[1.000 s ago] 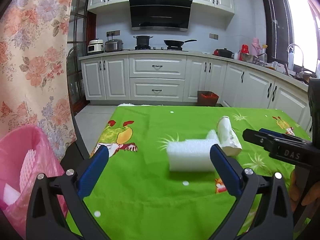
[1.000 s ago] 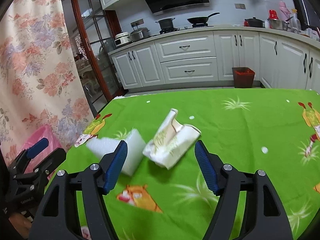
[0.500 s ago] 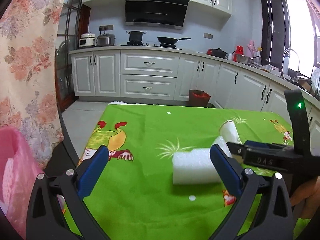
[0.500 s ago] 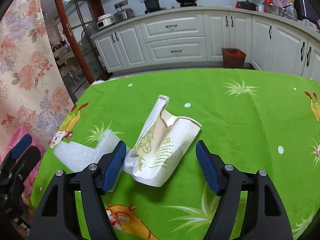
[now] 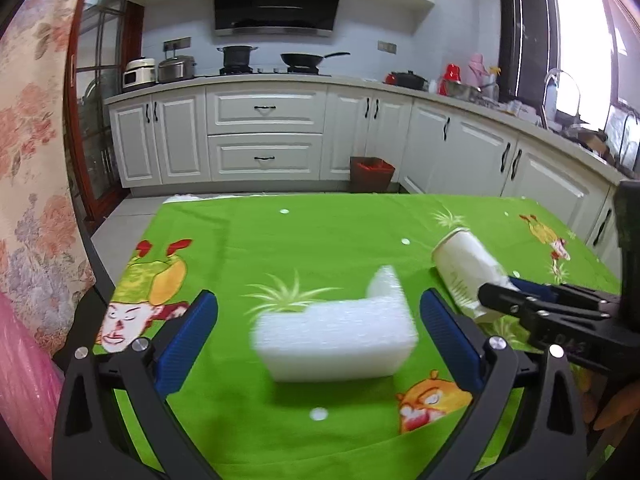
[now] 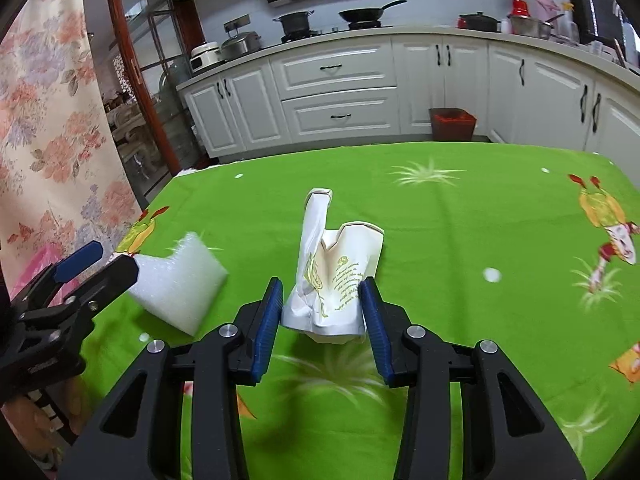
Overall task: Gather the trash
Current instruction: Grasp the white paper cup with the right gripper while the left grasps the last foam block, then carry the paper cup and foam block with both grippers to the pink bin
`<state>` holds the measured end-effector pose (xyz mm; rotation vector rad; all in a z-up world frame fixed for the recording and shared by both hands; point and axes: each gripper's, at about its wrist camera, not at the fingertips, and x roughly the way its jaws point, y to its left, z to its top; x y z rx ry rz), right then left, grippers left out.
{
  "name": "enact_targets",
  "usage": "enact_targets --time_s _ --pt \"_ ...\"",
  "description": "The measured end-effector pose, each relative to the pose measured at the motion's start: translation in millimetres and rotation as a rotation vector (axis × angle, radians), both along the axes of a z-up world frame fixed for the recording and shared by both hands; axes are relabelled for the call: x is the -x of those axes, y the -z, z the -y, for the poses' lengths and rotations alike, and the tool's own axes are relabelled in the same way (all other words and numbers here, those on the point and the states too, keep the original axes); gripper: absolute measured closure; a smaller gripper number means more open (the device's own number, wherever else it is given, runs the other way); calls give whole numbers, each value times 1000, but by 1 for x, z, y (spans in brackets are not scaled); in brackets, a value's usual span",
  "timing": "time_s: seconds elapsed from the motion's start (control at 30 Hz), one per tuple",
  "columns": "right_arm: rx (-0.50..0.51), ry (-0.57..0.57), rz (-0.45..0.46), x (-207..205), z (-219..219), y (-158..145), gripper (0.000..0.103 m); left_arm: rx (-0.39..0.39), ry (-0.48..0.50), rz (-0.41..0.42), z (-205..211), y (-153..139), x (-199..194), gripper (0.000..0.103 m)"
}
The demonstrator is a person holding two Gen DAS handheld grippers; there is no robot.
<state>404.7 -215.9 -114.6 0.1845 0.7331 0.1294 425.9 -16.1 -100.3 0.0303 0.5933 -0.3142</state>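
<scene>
A white foam block (image 5: 336, 336) lies on the green tablecloth, also in the right wrist view (image 6: 180, 284). My left gripper (image 5: 318, 336) is open, its blue fingers on either side of the block without touching it. A crumpled white paper cup (image 6: 336, 276) lies beside it, also in the left wrist view (image 5: 466, 268). My right gripper (image 6: 322, 312) is shut on the cup's near end, both pads against it. The right gripper also shows at the right of the left wrist view (image 5: 516, 296).
A pink trash bag (image 5: 20, 380) hangs off the table's left edge, also in the right wrist view (image 6: 34, 268). A floral curtain (image 5: 28, 140) hangs at left. Kitchen cabinets (image 5: 264, 136) and a small red bin (image 5: 372, 172) stand beyond the table's far edge.
My left gripper has swung from the pink bag toward the foam block and come close around it. My right gripper has advanced and closed its fingers onto the paper cup.
</scene>
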Motion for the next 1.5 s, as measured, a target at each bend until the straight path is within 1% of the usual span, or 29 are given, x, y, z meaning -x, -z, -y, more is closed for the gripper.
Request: enact_targets --time_s 0.1,0.2,0.27,0.33,0.37,0.4,0.53,0.63,0.77,0.93,1.07,1.27,1.5 --pt "-12 8 11 5 8 -1 64 -34 9 -33 15 4 -5 5" --pt "-29 0 18 7 9 -1 64 -97 3 -54 32 9 -7 5" --pt "-31 -12 28 9 7 -2 64 -144 -7 -57 40 11 -7 5" --pt "-35 -24 34 11 5 -3 64 -168 -11 -56 45 13 -5 5" --pt "-40 -28 36 12 5 -3 64 -171 -17 -54 46 13 -5 10" --pt "-47 -31 36 12 5 -3 64 -167 -24 -48 45 13 -4 20" --pt "-60 -34 42 17 8 -3 64 -142 -8 -40 43 10 2 21" --pt "-63 -35 46 20 9 -4 64 -144 2 -24 45 9 11 22" --pt "-61 -40 52 29 9 -6 64 -143 -9 -3 43 7 26 22" --pt "-38 -57 61 44 2 -9 64 -124 -47 11 32 5 50 22" --pt "-25 -74 64 57 -4 -11 64 -90 -86 27 17 2 74 22" --pt "5 -126 94 85 -20 -17 64 -40 -134 55 -4 -10 109 22" --pt "29 -179 135 116 -40 -29 64 -17 -177 94 -28 -22 148 22"
